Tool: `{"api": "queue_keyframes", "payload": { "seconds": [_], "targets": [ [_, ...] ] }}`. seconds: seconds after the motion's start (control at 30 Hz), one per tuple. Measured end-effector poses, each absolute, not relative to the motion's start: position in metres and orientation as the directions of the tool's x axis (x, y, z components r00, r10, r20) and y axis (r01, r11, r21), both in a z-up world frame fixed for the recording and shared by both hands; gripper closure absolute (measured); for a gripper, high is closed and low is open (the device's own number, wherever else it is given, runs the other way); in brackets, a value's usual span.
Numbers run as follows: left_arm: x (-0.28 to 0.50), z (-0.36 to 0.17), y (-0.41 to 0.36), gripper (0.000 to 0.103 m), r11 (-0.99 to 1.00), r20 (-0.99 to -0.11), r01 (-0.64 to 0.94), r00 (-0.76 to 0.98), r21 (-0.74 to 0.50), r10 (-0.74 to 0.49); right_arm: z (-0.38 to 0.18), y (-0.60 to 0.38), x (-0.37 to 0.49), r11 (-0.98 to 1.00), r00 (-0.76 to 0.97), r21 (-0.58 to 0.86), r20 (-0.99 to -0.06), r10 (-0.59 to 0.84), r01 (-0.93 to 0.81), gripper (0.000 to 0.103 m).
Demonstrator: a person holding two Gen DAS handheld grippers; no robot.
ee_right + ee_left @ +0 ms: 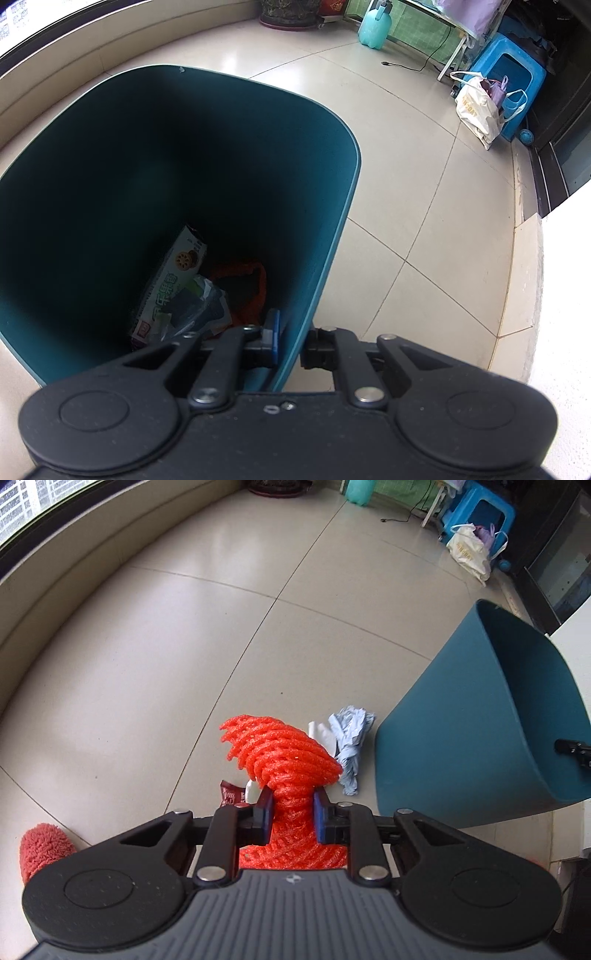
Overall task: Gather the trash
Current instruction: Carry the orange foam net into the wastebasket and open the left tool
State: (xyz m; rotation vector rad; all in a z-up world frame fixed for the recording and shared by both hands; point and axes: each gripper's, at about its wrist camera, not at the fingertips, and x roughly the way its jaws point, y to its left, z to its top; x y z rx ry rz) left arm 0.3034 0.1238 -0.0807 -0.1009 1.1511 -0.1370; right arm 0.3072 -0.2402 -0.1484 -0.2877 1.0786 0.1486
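Note:
My left gripper (293, 814) is shut on an orange foam fruit net (284, 755), lifted well above the tiled floor. Below it lie a crumpled pale blue paper (349, 740), a white scrap (323, 734) and a dark red wrapper (231, 794). The teal trash bin (476, 716) stands to the right, tilted. In the right wrist view my right gripper (291, 341) is shut on the bin's rim (295, 339), one finger inside and one outside. Inside the bin (110, 166) lie a snack box (177, 273), clear plastic and something orange.
A red fluffy duster (42, 847) shows at lower left. A low ledge under a window runs along the left. At the far right stand a blue stool (513, 85), a white shopping bag (476, 107), a green spray bottle (375, 29) and a loose cable.

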Motion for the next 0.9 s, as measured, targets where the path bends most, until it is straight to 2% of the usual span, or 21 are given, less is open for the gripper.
{"api": "queue_keyframes", "payload": {
  "seconds": [0.23, 0.5, 0.67, 0.9],
  "targets": [
    [0.311, -0.02, 0.079, 0.083, 0.973, -0.854, 0.155, 0.469, -0.173, -0.227, -0.149, -0.239, 0.305, 0.95, 0.474, -0.165, -0.88, -0.02, -0.267, 0.093],
    [0.33, 0.016, -0.001, 0.083, 0.941, -0.805, 0.289, 0.508, -0.175, -0.306, -0.149, -0.238, 0.306, 0.945, 0.481, -0.171, -0.877, -0.018, -0.277, 0.093],
    [0.345, 0.009, -0.052, 0.083, 0.916, -0.798, 0.349, 0.485, -0.198, -0.358, -0.148, -0.241, 0.308, 0.96, 0.48, -0.149, -0.877, -0.018, -0.236, 0.095],
    [0.366, -0.044, -0.114, 0.083, 0.897, -0.855, 0.405, 0.391, -0.174, -0.342, -0.143, -0.234, 0.301, 0.943, 0.491, -0.194, -0.87, -0.039, -0.269, 0.095]
  ]
}}
